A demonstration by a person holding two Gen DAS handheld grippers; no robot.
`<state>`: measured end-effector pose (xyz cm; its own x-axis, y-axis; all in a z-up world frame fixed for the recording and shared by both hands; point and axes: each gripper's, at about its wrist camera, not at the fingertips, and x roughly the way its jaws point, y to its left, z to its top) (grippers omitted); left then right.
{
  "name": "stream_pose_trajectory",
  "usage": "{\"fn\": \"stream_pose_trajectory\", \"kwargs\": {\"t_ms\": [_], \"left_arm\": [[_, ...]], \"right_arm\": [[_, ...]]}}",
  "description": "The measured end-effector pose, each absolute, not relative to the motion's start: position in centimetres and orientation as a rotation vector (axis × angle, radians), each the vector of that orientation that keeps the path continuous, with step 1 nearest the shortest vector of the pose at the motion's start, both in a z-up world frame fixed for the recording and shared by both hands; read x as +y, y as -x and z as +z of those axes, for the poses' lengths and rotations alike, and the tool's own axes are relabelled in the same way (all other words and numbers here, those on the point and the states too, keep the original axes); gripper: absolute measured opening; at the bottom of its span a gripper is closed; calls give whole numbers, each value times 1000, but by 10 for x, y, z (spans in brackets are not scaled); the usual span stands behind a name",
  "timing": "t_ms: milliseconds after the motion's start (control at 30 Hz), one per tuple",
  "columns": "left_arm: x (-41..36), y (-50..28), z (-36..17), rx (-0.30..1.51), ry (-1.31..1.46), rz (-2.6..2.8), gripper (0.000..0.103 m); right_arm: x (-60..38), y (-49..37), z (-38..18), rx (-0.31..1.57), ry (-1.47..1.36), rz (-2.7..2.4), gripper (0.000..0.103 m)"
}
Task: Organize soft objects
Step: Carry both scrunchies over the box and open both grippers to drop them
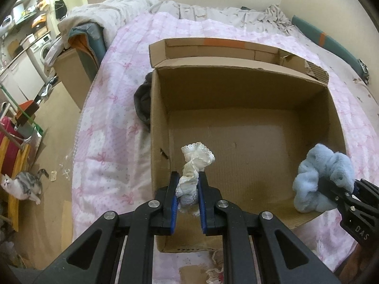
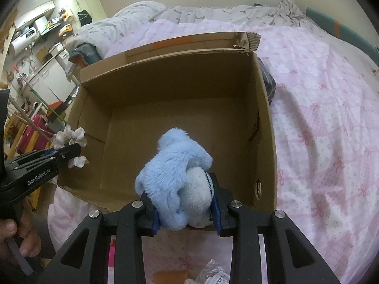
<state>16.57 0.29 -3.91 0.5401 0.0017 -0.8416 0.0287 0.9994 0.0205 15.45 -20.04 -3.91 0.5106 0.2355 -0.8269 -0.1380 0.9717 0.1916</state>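
An open cardboard box (image 1: pixel 246 87) stands on the pink bed; it also shows in the right wrist view (image 2: pixel 170 80), and I see nothing lying on its floor. My left gripper (image 1: pixel 187 184) is shut on a white lacy cloth (image 1: pixel 196 158) and holds it over the box's near left part; this cloth also shows in the right wrist view (image 2: pixel 71 137). My right gripper (image 2: pixel 183 201) is shut on a fluffy light-blue soft toy (image 2: pixel 173 170) above the box's near edge; the toy also shows in the left wrist view (image 1: pixel 324 177) at the box's right corner.
A dark grey garment (image 1: pixel 142 101) lies against the box's left outer wall. A pink patterned quilt (image 2: pixel 327 118) covers the bed, with rumpled grey bedding (image 1: pixel 213 11) at the far end. A cat (image 1: pixel 23 184) sits on the floor at left. Packets (image 2: pixel 213 274) lie near the bed's front.
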Motion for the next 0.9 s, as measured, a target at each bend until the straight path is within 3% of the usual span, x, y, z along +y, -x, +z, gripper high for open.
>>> {"fn": "stream_pose_trajectory", "kwargs": {"t_ms": [200, 267, 567, 767, 900], "left_arm": [[-2, -162, -39, 985, -54, -29, 14], [-3, -162, -38, 981, -58, -34, 14], [-7, -162, -40, 994, -58, -35, 15], [-7, -163, -41, 999, -64, -46, 19], [-8, -163, -40, 994, -67, -48, 20]], "right_arm": [[-201, -156, -40, 1017, -111, 220, 36], [-200, -156, -41, 1019, -107, 221, 43], [-200, -157, -45, 1053, -129, 233, 52], [-197, -158, -45, 1056, -142, 280, 73], [-196, -158, -42, 1043, -143, 286, 81]]}}
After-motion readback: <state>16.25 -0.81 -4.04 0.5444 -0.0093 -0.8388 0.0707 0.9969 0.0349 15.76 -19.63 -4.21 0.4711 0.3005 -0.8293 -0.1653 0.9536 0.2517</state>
